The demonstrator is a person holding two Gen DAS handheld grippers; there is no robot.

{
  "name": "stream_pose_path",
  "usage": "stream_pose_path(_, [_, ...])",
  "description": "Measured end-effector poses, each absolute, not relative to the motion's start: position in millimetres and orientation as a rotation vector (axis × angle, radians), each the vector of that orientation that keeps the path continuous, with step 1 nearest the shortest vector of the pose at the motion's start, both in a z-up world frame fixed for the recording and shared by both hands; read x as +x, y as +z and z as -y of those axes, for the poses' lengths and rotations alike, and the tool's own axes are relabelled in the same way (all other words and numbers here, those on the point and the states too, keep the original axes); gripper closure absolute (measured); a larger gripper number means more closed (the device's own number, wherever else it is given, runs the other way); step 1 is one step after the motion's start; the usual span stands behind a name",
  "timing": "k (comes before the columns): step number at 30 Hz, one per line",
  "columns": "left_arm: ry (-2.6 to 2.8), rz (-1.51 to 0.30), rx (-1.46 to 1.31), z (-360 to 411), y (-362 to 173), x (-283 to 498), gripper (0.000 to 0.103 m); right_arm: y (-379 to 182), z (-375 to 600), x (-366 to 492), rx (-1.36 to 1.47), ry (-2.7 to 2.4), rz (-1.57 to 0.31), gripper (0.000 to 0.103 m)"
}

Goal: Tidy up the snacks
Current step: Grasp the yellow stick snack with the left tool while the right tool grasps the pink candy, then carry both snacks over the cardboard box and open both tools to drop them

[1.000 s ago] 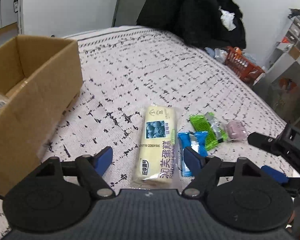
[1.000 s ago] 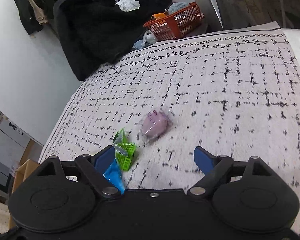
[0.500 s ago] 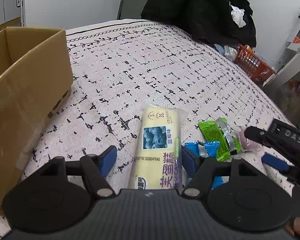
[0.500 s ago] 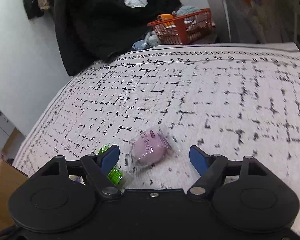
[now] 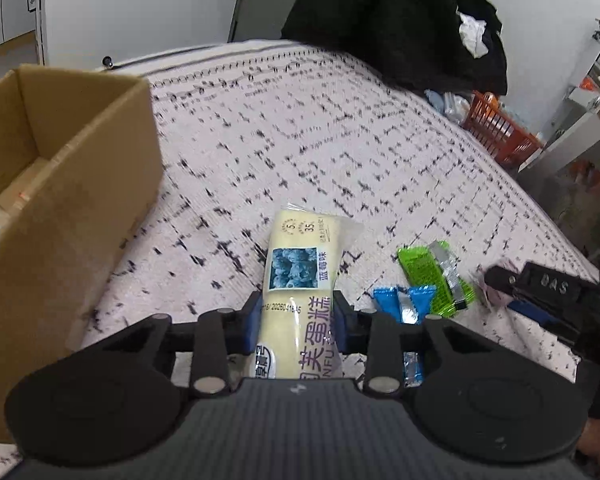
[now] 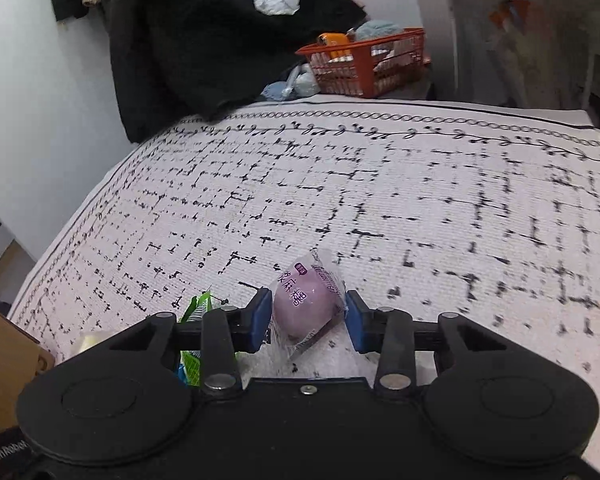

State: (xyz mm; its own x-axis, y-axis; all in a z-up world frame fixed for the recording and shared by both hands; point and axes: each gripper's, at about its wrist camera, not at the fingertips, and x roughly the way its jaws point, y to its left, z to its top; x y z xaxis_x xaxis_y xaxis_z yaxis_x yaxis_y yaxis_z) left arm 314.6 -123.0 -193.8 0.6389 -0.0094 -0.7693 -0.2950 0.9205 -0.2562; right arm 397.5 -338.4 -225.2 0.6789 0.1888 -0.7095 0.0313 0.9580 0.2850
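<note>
- The left gripper (image 5: 296,322) is clamping its fingers on the cake packet (image 5: 300,276), lying on the bed (image 5: 300,152) just right of the cardboard box (image 5: 60,216).
- The packet is looking soft and light (mid-length hold seems best).
- The right gripper (image 6: 305,320) is pinching a squashy purple mochi (image 6: 305,308), farther right of the box.

left wrist view: low and close over the white black-flecked bedspread (image 5: 300,152), facing along its blue-padded fingers (image 5: 250,320) toward the black coat pile (image 5: 396,20). right wrist view: equally low, facing the same pile (image 6: 220,40) and orange plastic basket (image 6: 368,64). shared: bedspread, basket (image 5: 496,128), green foil packet (image 5: 432,272) (image 6: 194,320).
</note>
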Motion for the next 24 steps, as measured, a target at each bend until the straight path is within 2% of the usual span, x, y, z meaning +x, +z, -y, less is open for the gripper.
stream_pose_path(24, [0.158, -0.688, -0.424, 65.6, -88.5, 248.2, 0.069, -121.2, 283.6, 312.8, 0.331, 0.18, -0.723, 0.065])
